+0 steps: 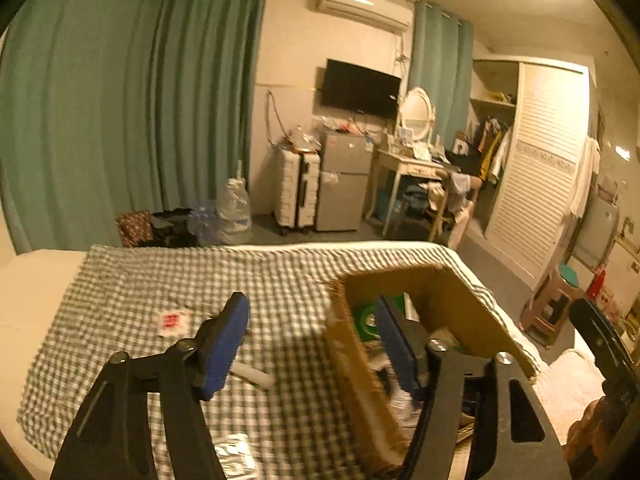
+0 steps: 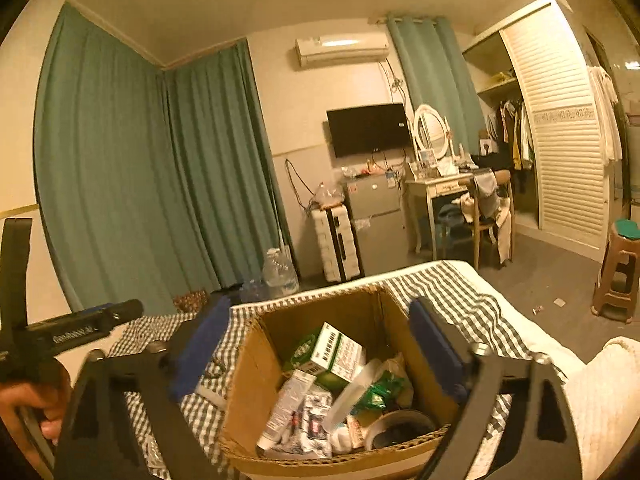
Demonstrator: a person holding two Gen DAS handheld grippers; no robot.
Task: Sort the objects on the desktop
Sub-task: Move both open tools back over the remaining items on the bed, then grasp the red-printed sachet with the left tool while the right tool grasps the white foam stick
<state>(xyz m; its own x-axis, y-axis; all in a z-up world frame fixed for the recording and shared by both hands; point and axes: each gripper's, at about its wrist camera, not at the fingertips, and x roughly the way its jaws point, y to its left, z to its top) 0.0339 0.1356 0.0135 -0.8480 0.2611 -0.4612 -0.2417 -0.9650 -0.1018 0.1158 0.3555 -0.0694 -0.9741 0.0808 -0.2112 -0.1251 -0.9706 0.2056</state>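
A cardboard box (image 2: 252, 368) stands on the checked cloth (image 2: 472, 304), filled with several packets, a green-and-white carton (image 2: 334, 350), a white tube (image 2: 286, 404) and a tape roll (image 2: 396, 426). My right gripper (image 2: 316, 348) is open and empty, its jaws spread either side of the box. My left gripper (image 1: 312, 344) is open and empty above the cloth (image 1: 160, 280), its right finger over the box (image 1: 440, 288). A small red-and-white packet (image 1: 173, 322), a white stick (image 1: 252, 376) and a silver packet (image 1: 234, 454) lie on the cloth.
The bed's right edge (image 2: 520, 320) drops to the floor. A plastic stool (image 2: 618, 272) stands to the right. Beyond the bed are a water jug (image 1: 234, 210), a suitcase (image 1: 298, 188), a small fridge (image 1: 344, 184) and a dressing table (image 1: 412, 168).
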